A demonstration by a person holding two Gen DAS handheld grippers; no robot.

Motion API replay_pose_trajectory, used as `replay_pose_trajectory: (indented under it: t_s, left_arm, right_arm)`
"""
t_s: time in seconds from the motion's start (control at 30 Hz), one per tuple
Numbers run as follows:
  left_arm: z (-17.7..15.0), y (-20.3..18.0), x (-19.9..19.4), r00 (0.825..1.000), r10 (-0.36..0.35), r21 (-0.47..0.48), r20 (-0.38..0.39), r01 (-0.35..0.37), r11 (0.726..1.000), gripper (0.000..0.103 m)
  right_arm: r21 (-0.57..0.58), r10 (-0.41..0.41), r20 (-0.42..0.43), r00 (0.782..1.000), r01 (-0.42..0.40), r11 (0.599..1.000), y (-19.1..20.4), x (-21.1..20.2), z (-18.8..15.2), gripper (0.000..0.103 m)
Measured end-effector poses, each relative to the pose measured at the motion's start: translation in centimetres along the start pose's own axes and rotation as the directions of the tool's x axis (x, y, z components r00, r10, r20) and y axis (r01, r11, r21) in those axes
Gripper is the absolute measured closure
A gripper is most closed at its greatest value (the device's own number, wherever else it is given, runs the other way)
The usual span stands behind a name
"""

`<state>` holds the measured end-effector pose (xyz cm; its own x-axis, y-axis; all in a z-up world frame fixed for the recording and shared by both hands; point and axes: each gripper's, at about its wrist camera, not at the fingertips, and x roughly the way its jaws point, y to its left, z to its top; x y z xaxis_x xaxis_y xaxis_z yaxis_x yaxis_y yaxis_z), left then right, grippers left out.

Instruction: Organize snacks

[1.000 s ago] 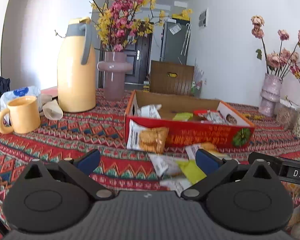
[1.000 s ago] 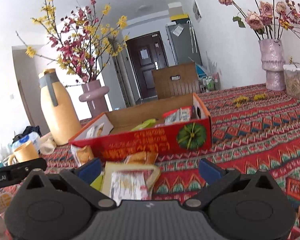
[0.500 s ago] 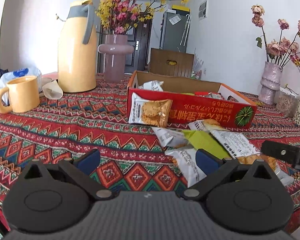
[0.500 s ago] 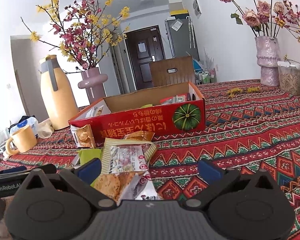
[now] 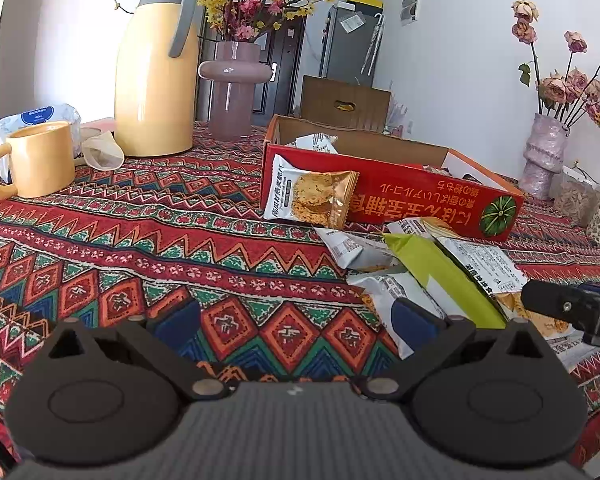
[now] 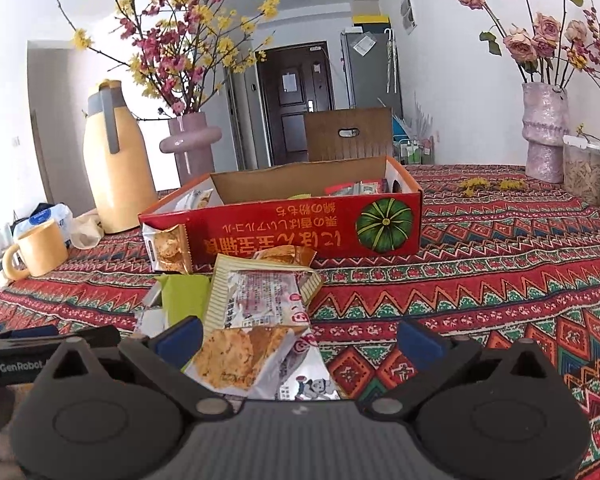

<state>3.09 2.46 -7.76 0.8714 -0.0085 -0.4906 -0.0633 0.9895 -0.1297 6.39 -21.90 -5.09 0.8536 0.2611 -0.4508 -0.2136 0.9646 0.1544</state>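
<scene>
Both tools gape over crinkled snack packets (image 6: 256, 320) beside red box (image 6: 300, 224).

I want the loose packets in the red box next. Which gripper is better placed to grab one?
Probably right: the right gripper is open with the cracker packet lying between its fingers. The left gripper, also open, frames mostly bare tablecloth.

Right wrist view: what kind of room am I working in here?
Most likely a home dining or living area: a table under a patterned tablecloth, vases of flowers, a thermos jug and mug, with an entry door behind.
</scene>
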Motion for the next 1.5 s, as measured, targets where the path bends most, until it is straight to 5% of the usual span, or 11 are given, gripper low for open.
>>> replay_pose_trajectory:
  t_s: [0.23,0.43,0.57,0.77,1.03,1.5]
  left_arm:
    - [0.0,0.1,0.1,1.000,-0.004,-0.004,-0.008,0.004,1.000,0.000]
    - [0.0,0.1,0.2,1.000,-0.004,-0.004,-0.010,0.004,1.000,0.000]
    - [0.0,0.1,0.2,1.000,-0.005,-0.005,-0.010,0.005,1.000,0.000]
    - [0.0,0.1,0.2,1.000,-0.005,-0.005,-0.010,0.005,1.000,0.000]
    - [0.1,0.1,0.2,1.000,-0.004,-0.005,-0.010,0.004,1.000,0.000]
    - [-0.2,-0.2,0.2,1.000,0.007,0.005,-0.010,-0.007,1.000,0.000]
  right_arm:
    - [-0.045,-0.026,-0.009,1.000,0.026,0.999,1.2,-0.1,-0.5,0.002]
    - [-0.132,-0.029,0.046,0.999,0.035,0.991,2.9,-1.4,-1.1,0.022]
    - [-0.180,-0.030,0.030,0.999,0.035,0.983,3.6,-1.1,-1.8,0.049]
    - [-0.184,-0.033,0.037,0.999,0.039,0.982,3.5,-1.2,-1.8,0.058]
    - [-0.100,-0.021,0.087,0.996,0.030,0.995,1.5,-2.1,-0.6,0.061]
    - [0.051,-0.225,0.112,0.968,0.220,0.974,-6.3,1.0,1.8,0.061]
